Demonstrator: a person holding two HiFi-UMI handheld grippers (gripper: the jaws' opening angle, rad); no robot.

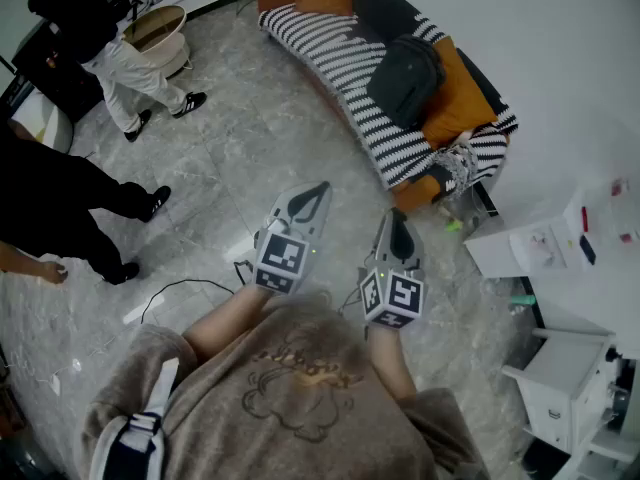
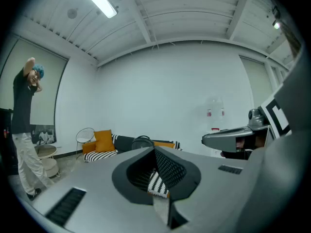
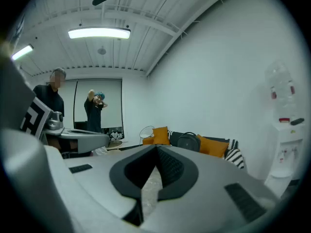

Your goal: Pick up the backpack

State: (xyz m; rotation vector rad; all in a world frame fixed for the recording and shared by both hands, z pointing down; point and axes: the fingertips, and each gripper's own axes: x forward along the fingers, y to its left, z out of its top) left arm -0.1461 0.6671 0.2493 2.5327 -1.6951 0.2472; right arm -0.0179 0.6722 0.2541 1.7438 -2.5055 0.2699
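Lying on the sofa (image 1: 330,48), the backpack (image 1: 405,78) is well ahead of the fingers (image 2: 171,168); left gripper (image 1: 318,193) and right gripper (image 1: 396,218) are clenched, empty.

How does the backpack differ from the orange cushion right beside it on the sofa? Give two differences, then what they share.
Colour: the backpack is dark grey, while the orange cushion is bright. Shape: the backpack is rounded with a carry loop on top, while the orange cushion is flat and plain. Both rest on the striped sofa, side by side.
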